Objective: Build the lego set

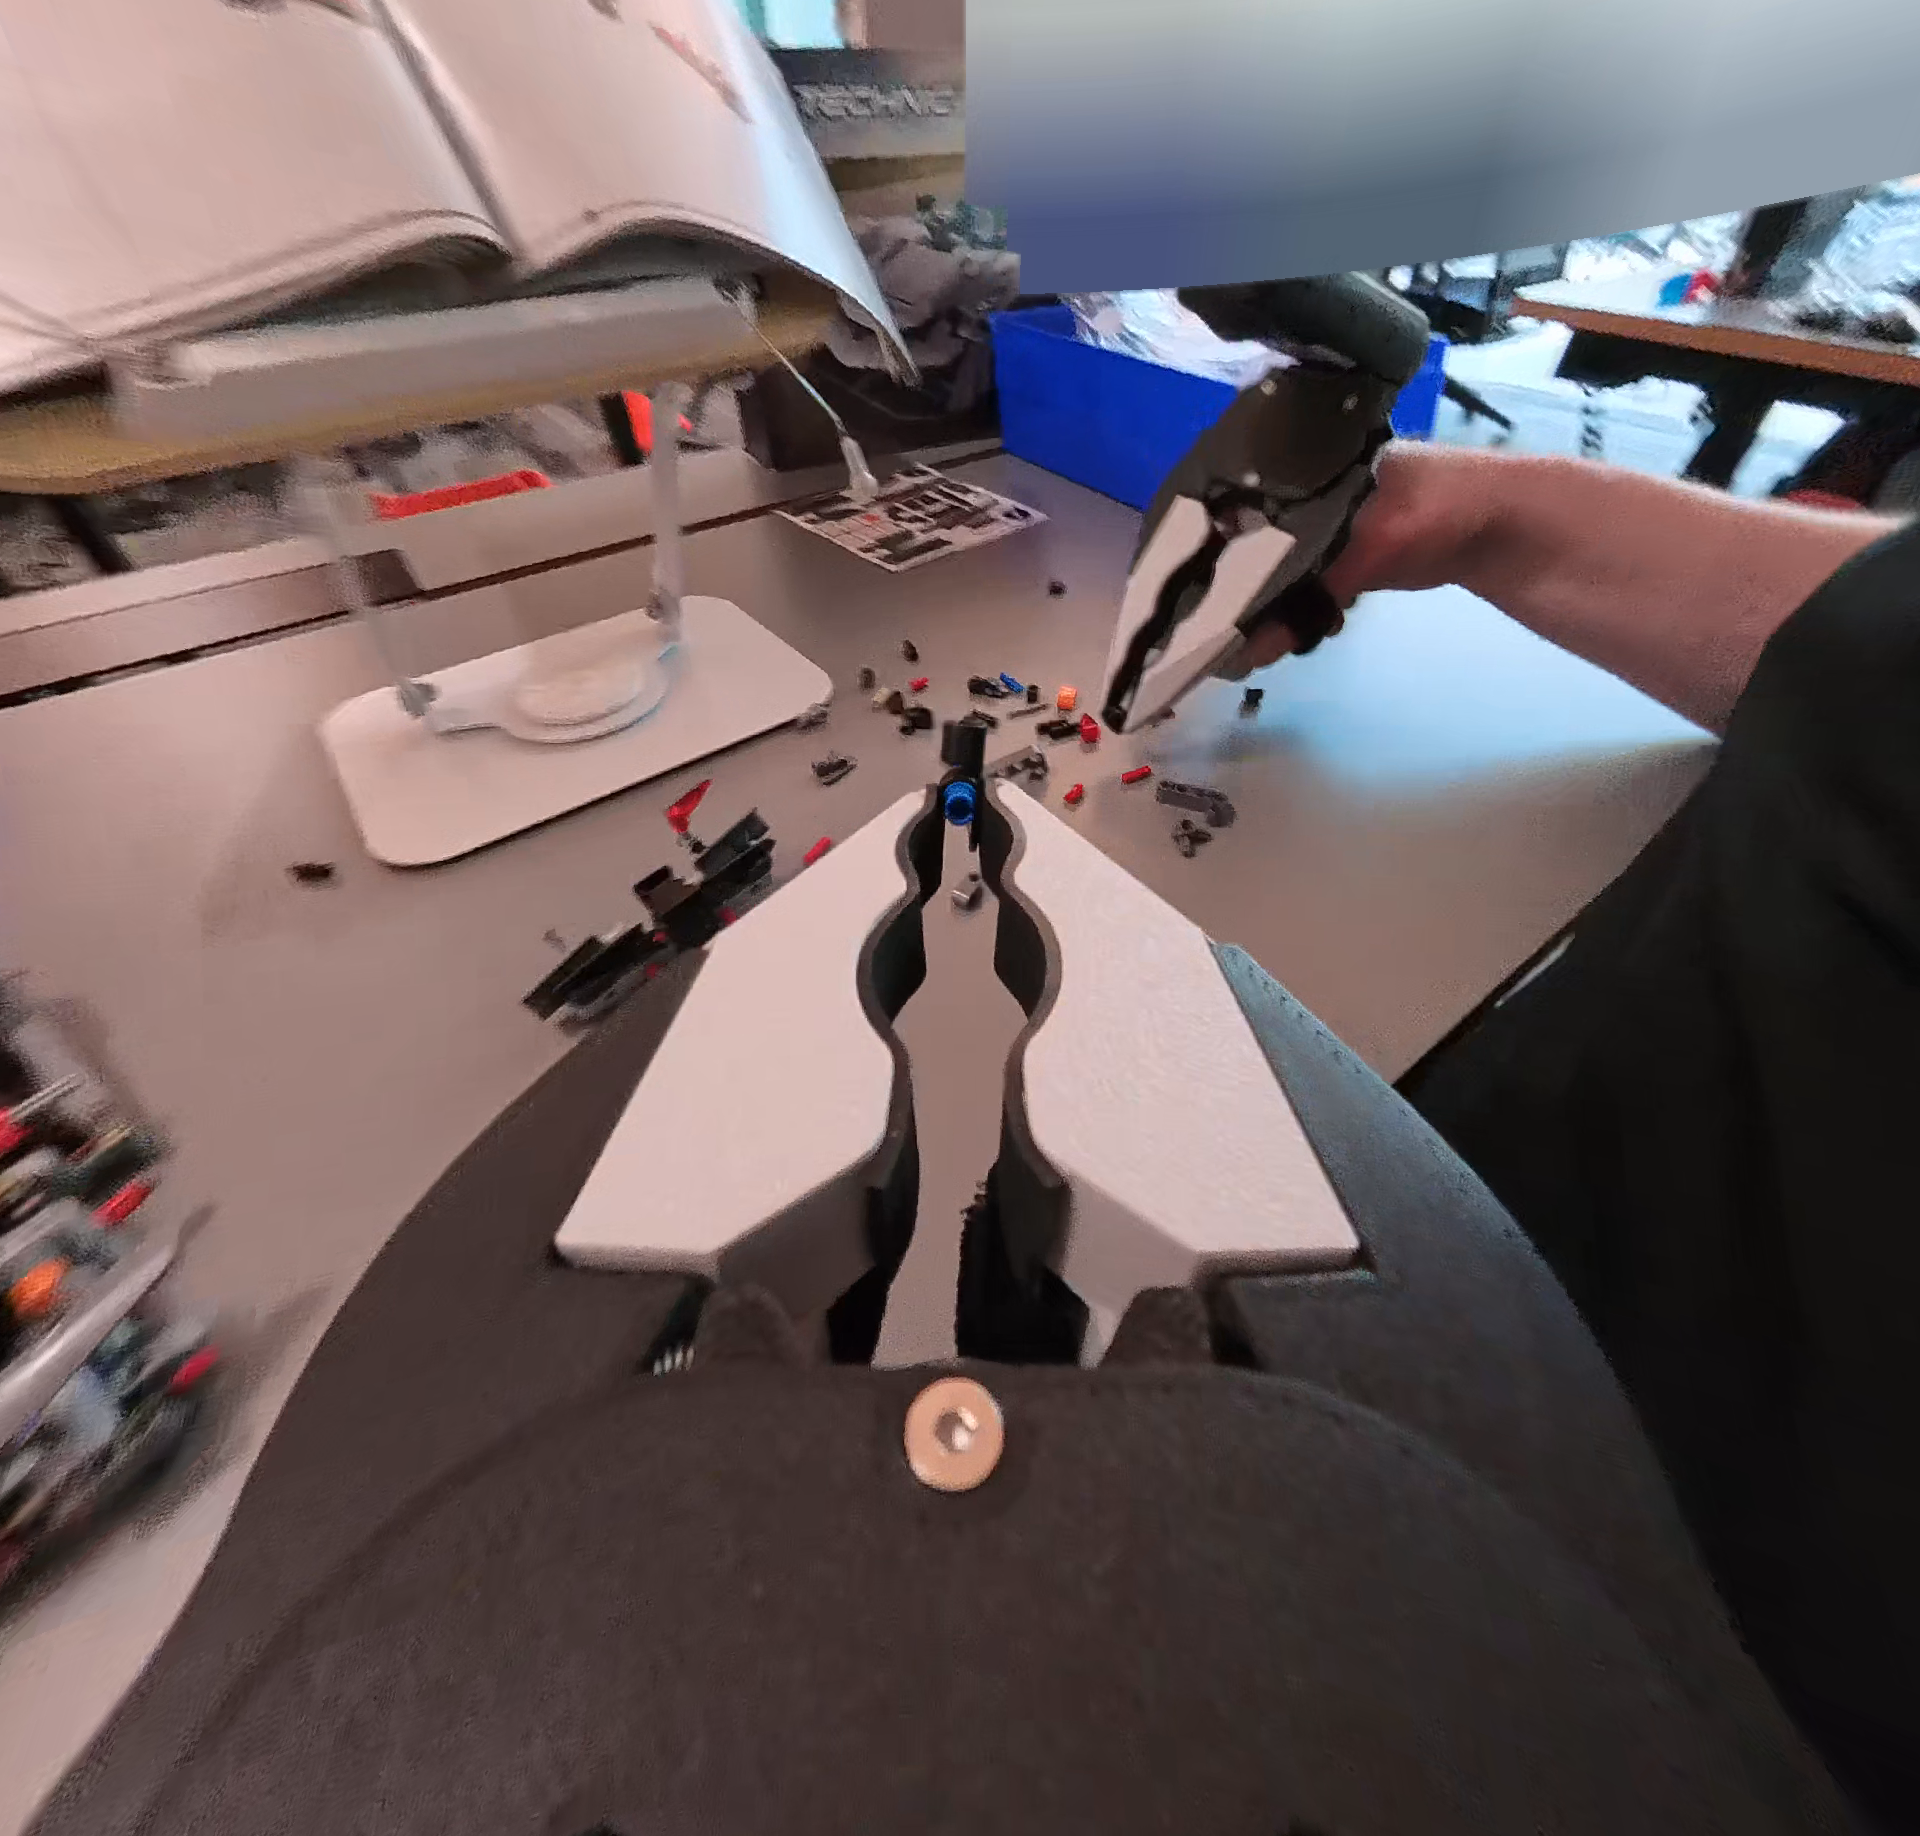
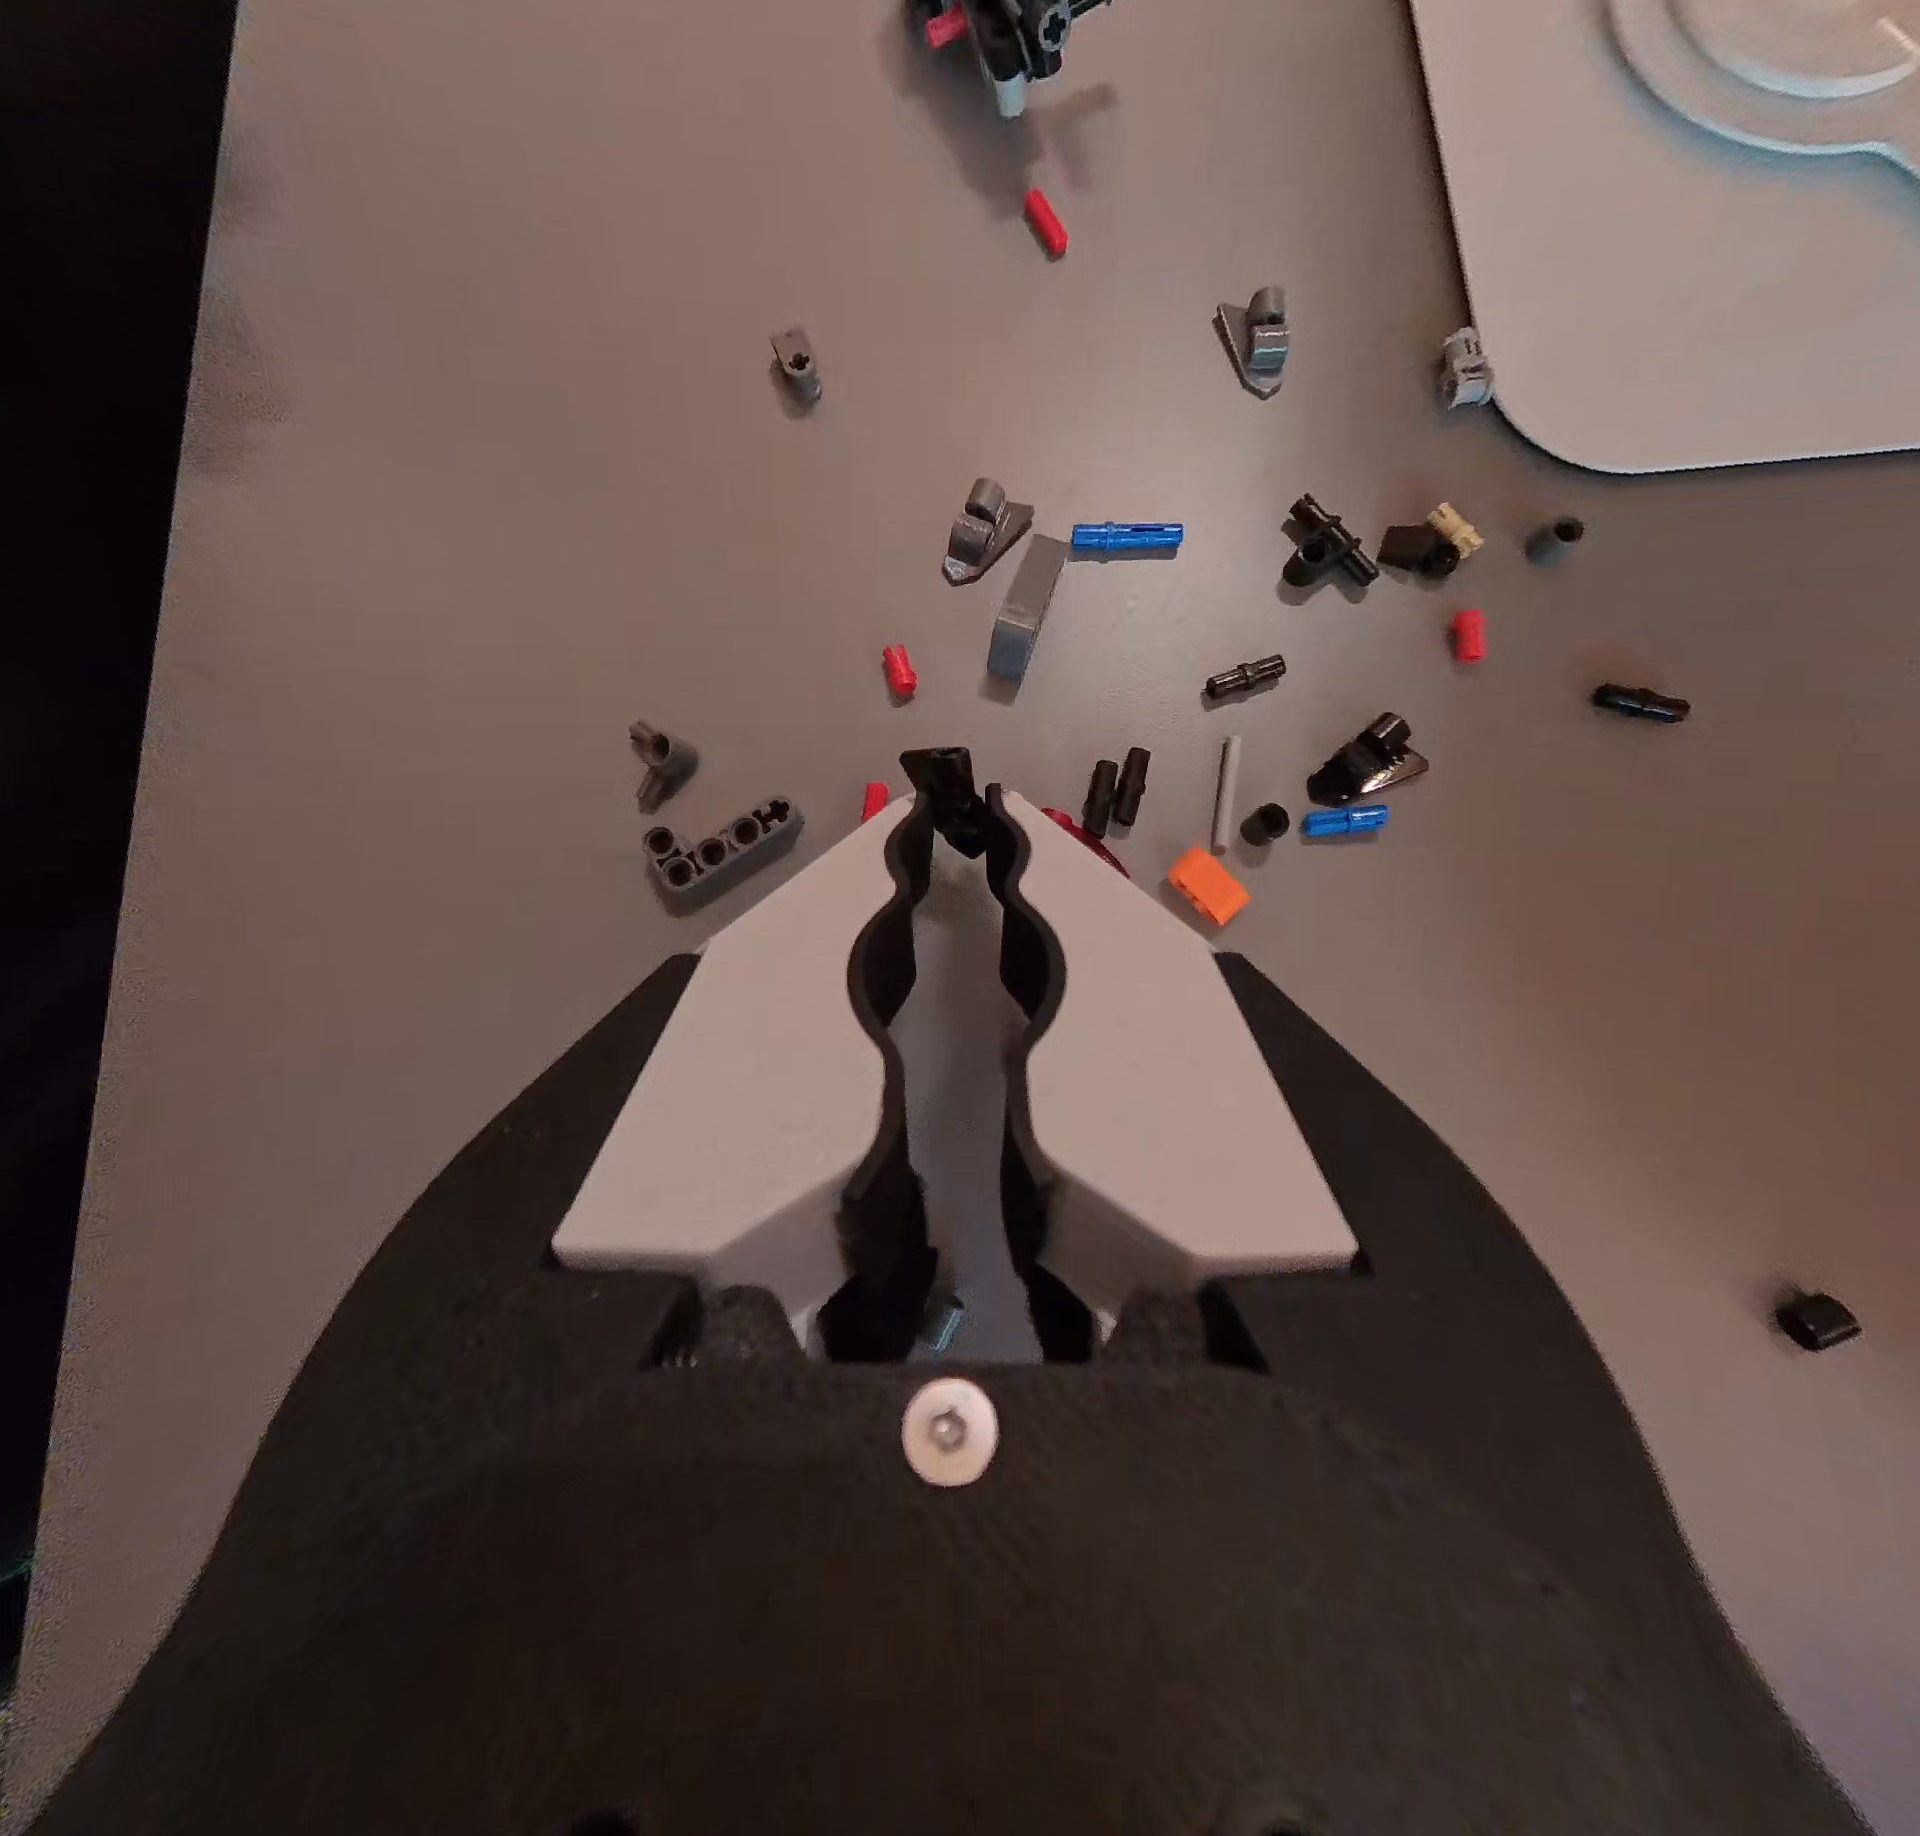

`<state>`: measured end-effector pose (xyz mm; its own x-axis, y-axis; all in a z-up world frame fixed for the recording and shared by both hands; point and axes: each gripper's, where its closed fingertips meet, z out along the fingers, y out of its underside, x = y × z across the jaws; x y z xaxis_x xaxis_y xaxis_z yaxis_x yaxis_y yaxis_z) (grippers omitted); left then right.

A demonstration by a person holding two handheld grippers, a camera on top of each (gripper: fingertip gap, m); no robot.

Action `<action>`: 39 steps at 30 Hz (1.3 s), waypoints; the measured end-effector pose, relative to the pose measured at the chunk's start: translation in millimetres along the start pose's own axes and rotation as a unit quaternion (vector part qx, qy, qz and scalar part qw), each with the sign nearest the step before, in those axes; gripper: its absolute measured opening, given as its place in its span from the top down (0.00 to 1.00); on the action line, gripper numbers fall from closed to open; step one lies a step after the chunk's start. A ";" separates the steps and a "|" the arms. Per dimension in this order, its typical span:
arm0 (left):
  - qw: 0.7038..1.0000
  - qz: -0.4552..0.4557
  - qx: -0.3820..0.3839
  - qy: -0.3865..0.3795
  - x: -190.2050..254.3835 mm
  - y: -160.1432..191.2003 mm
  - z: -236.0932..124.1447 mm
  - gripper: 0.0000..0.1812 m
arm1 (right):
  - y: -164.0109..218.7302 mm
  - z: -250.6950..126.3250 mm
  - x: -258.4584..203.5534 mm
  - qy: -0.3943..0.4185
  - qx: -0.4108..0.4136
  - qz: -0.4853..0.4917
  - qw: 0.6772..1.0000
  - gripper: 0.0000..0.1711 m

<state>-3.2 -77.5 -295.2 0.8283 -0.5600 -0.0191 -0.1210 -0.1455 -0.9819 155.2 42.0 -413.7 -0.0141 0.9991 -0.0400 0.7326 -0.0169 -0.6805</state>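
Note:
My left gripper [image 1: 958, 812] is shut on a blue pin with a small black connector [image 1: 962, 747] on its far end, held above the grey table [image 1: 312, 1059]. My right gripper [image 2: 951, 807] is shut on a small black connector piece [image 2: 943, 780] just above the table. The right gripper also shows in the left wrist view [image 1: 1127, 716], tips down among the loose parts. Several loose pieces lie scattered: blue pins [image 2: 1125, 537], red pins [image 2: 900, 669], a grey L-beam [image 2: 717, 848], an orange piece [image 2: 1207, 884]. A partly built black assembly [image 1: 665, 919] lies to my left.
An open instruction book [image 1: 364, 124] rests on a clear stand with a white base [image 1: 582, 737]. A blue bin [image 1: 1091, 404] and a sticker sheet [image 1: 914, 517] sit at the back. More built parts [image 1: 73, 1298] lie at the left. A person's arm [image 1: 1558, 581] reaches in from the right. Tip to tip, the grippers are about 25 cm apart. To reach the partly built black assembly [image 1: 665, 919] in a straight line is about 15 cm for my left fingers, about 20 cm for my right.

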 end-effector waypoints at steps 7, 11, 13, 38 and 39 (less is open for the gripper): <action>0.994 0.046 -0.055 0.083 20.2 18.3 66.8 0.98 | -4.8 -5.5 -1.5 -0.004 0.005 -0.009 1.000 0.91; 0.989 0.054 -0.077 0.112 33.5 30.0 83.2 0.98 | -27.0 -11.7 -40.2 -0.058 0.038 -0.067 0.995 0.91; 0.988 0.059 -0.087 0.116 38.2 35.6 90.3 0.98 | -27.9 -2.6 -56.5 -0.082 0.022 -0.091 0.992 0.91; 0.990 0.071 -0.125 -0.002 7.9 52.2 117.3 0.97 | -117.3 -4.7 -28.9 -0.048 0.216 0.043 0.974 0.98; 0.990 0.067 -0.128 -0.005 6.4 52.5 119.4 0.97 | -126.2 -5.5 -28.6 -0.056 0.238 0.058 0.968 0.98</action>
<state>61.1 8.7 -369.3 0.8004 -0.5807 -0.1489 -0.3634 -0.2724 -0.8909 66.8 15.7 -322.7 -0.0440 0.9793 -0.1977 0.3370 -0.1717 -0.9257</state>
